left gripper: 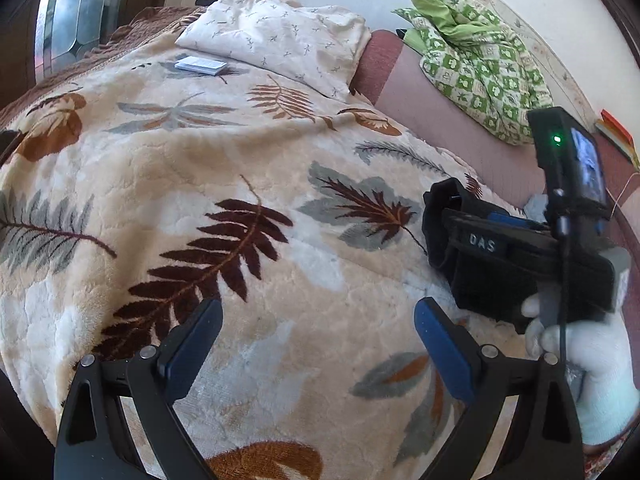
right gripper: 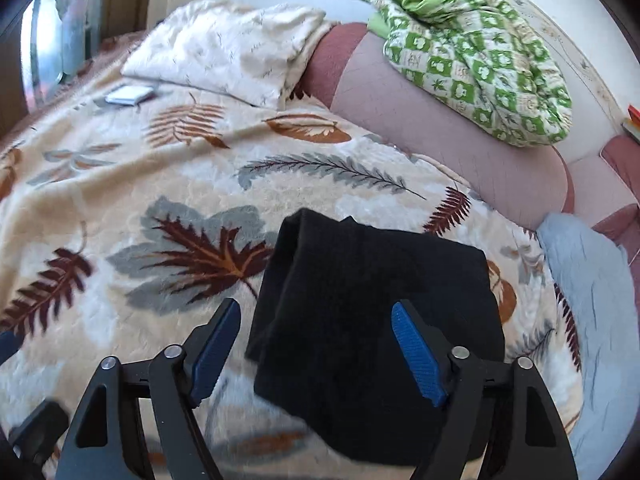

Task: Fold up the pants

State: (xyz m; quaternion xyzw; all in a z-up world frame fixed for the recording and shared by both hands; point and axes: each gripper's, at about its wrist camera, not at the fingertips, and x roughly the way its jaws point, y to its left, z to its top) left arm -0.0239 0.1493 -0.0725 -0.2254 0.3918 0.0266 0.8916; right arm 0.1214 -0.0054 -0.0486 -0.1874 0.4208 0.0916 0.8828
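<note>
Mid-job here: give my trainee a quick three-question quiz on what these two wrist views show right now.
1. True or false: the right gripper is clamped on the black pants.
2. What lies on the leaf blanket just in front of the white pillow?
A. a small white box
B. a mug
C. scissors
3. What is between the left gripper fingers?

Key:
1. False: its fingers are spread, pads off the folded cloth.
2. A, the small white box.
3. Nothing; only blanket lies beneath.
</note>
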